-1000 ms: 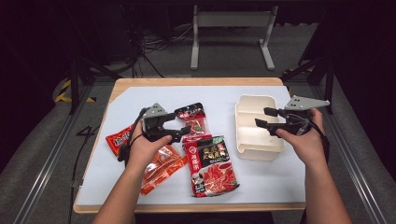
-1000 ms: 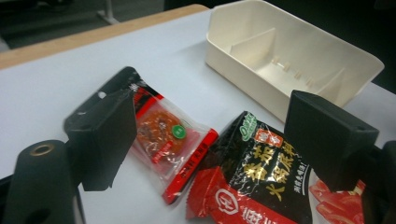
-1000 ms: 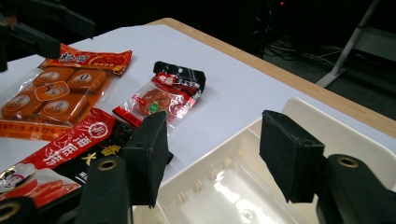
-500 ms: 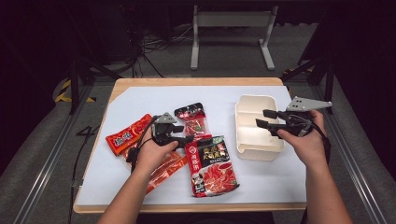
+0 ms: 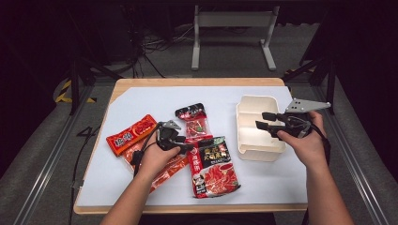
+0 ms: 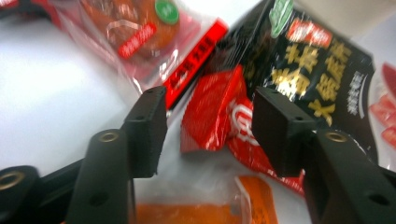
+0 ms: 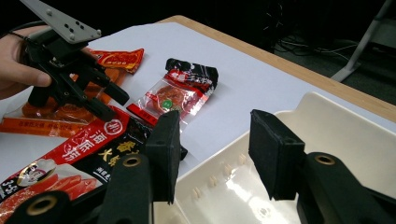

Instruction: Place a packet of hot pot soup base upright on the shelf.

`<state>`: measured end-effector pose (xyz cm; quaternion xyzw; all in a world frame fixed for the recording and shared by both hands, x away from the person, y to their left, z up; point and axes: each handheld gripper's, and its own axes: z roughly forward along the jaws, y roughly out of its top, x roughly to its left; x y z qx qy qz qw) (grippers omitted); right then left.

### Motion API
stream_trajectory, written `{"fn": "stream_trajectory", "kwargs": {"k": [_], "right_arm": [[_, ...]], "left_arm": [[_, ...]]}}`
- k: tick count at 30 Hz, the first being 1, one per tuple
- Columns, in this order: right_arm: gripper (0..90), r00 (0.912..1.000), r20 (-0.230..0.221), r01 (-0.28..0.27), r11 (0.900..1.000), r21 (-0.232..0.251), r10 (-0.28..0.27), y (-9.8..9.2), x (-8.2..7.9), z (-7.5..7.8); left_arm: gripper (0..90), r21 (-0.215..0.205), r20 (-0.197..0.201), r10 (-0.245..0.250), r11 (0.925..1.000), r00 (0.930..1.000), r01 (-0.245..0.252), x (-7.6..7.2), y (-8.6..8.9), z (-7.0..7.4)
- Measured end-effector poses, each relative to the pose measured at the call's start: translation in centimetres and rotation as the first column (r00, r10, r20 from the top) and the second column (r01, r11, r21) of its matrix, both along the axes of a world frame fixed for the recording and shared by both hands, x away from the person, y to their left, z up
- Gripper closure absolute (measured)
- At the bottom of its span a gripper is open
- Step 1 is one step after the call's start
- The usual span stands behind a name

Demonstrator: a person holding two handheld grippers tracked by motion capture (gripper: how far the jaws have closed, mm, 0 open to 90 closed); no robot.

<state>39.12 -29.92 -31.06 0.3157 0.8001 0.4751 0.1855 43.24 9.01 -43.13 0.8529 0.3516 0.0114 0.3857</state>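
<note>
Altogether four snack packets lie on the white sheet covering the wooden tabletop (image 5: 197,81), beside one cream plastic tray with two compartments (image 5: 257,125). Counted from the left they are: a long orange-red wrapper (image 5: 131,134), an orange clear-film packet (image 5: 172,167) partly under the person's left hand (image 5: 154,159), a small black-topped clear pouch showing a red round filling (image 5: 193,123), and the largest, a black-and-red glossy bag with yellow characters (image 5: 212,165), nearest the front edge. The big bag's upper corner overlaps the orange packet and lies just beside the small pouch. The left tongs (image 5: 197,144) hover low over the spot where these three packets meet, released — in the left gripper view the two black jaws stand apart either side of a red crumpled corner (image 6: 212,109) of packaging, not touching it. The right tongs (image 5: 263,120) are held above the tray's near compartments, also released, with nothing between the jaws. The tray sits near the right edge of the sheet, well apart from the long wrapper. Bare white sheet lies open behind the packets toward the far edge — also in front of the tray, along the near right corner.
</note>
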Motion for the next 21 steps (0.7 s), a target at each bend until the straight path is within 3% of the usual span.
{"fn": "stream_trajectory", "kwargs": {"k": [6,11,14,21], "right_arm": [[54.2,1.0000,0.006,-0.007,1.000,-0.005,0.007,0.1,-0.1,0.0],[53.7,1.0000,0.004,-0.006,1.000,-0.009,0.006,0.2,-0.1,-0.1],[53.4,1.0000,0.003,-0.007,1.000,-0.011,0.007,0.3,-0.1,-0.1],[52.9,0.9999,-0.004,-0.014,1.000,-0.013,0.014,0.6,-0.1,-0.3]], "left_arm": [[51.7,-0.006,-0.031,-0.014,0.9999,0.9994,0.014,0.0,-0.2,-0.2],[53.3,0.024,-0.057,-0.028,0.9993,0.9980,0.029,0.1,-0.8,-0.6],[54.4,0.020,-0.077,-0.035,0.9991,0.9965,0.036,0.0,-1.2,-0.8],[67.8,-0.013,-0.120,-0.014,0.9998,0.9927,0.012,-0.2,-1.1,-1.0]]}}
